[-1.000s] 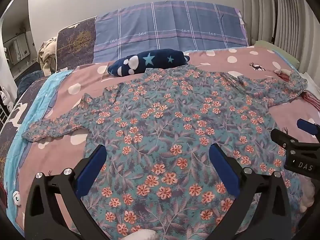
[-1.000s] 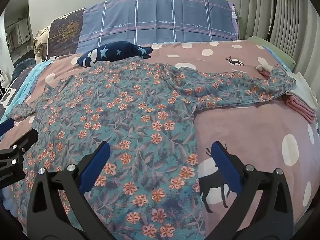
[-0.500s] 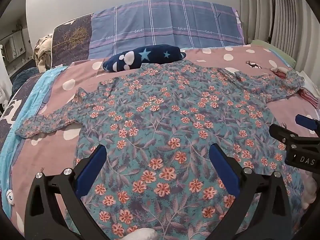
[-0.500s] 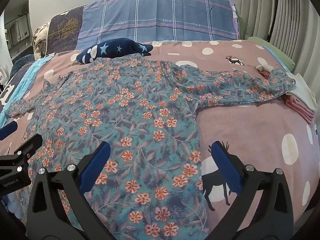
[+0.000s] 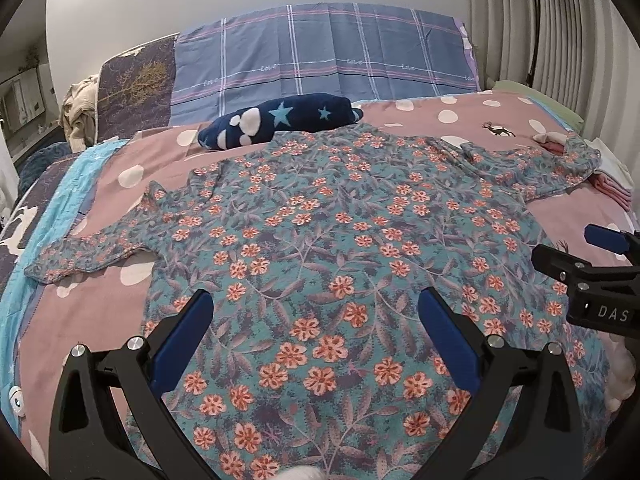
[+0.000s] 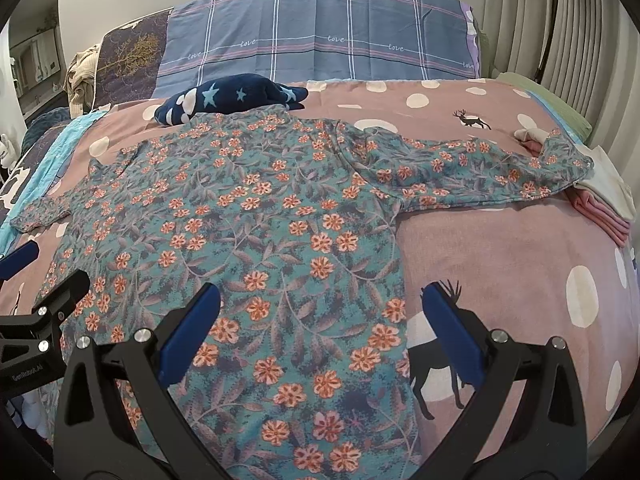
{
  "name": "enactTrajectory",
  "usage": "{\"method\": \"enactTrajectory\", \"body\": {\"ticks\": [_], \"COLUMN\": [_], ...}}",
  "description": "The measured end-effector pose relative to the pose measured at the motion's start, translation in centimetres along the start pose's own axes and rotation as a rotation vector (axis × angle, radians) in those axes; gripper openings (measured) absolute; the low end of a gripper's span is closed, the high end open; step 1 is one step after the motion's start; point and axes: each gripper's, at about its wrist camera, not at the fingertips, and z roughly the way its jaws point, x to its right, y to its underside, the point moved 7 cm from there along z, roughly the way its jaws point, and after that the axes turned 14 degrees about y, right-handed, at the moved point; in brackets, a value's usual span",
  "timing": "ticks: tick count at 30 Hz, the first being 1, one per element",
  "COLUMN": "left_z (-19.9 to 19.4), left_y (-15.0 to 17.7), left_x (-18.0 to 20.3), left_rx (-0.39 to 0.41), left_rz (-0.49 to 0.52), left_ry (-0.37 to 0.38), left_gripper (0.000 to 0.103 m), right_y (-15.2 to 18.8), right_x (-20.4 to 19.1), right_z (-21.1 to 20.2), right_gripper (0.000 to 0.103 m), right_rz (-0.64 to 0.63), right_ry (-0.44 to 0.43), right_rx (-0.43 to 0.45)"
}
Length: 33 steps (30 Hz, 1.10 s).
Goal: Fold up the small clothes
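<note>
The top (image 5: 340,248) lies spread flat on the bed (image 5: 472,120), collar end toward the pillow (image 5: 320,52) and hem toward the cameras, with one sleeve (image 5: 92,252) reaching out to the left and the other sleeve (image 6: 488,176) running right until its cuff rests on a small stack of folded clothes (image 6: 600,204). A dark star-print plush (image 5: 276,124) sits just beyond the collar, touching it. The left gripper (image 5: 316,336) hangs over the lower middle of the top with its jaws spread wide and nothing between them; the right gripper (image 6: 320,328) is likewise released and empty, straddling the top's right side seam. No fold looks begun yet. The cloth looks thin, light and limp: it should drape and slide easily over the quilt, wrinkle when dragged, and sag if lifted from one spot. I would pinch a sleeve near the cuff, or the hem corners with both grippers together, taking both layers in one bite and carrying the edge low across the body so it lands flat
</note>
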Motion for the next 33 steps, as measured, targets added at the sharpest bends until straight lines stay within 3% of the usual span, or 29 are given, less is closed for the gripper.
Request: {"method": "enactTrajectory", "body": {"ticks": [12, 33], "left_z": [0.3, 0.4], "left_y": [0.6, 0.9], "left_x": [-0.5, -1.0], "left_rx": [0.010, -0.012], "left_rz": [-0.030, -0.019], "left_ry": [0.041, 0.014], "left_gripper": [0.102, 0.102], "right_y": [0.2, -0.2], "right_x": [0.1, 0.2], "right_z": [0.2, 0.1], "right_gripper": [0.101, 0.101], "right_rz": [0.013, 0.006], "right_ry": [0.003, 0.011], "right_rx": [-0.006, 0.001]}}
